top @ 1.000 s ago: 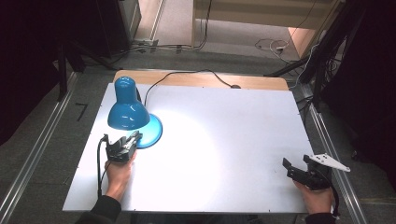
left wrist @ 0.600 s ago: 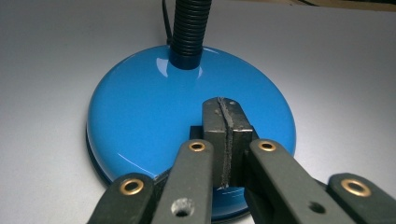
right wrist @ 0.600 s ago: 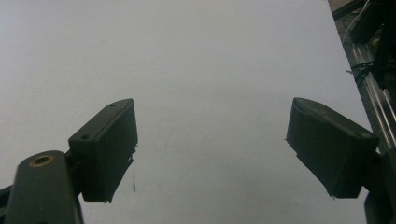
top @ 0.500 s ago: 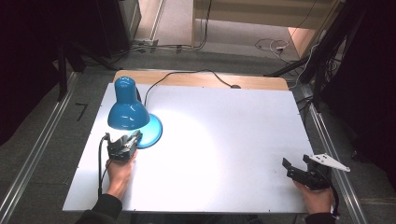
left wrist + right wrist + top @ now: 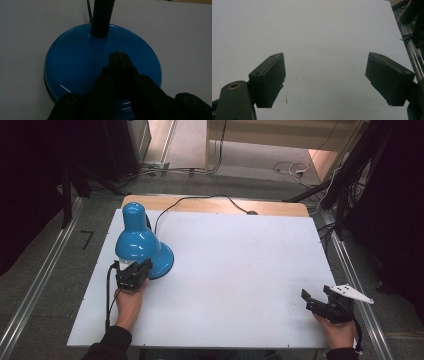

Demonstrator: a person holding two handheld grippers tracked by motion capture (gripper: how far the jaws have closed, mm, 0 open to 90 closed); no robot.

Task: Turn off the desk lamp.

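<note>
Left tongs closed, tips on lamp base, at switching step; right tongs wide; next: lift off

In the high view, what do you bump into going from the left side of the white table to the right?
Left claw at the blue desk lamp → bare white table → right claw.

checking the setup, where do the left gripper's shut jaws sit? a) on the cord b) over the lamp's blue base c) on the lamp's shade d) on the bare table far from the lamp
b: in the left gripper view the left gripper has its jaws together over the round blue lamp base.
</note>
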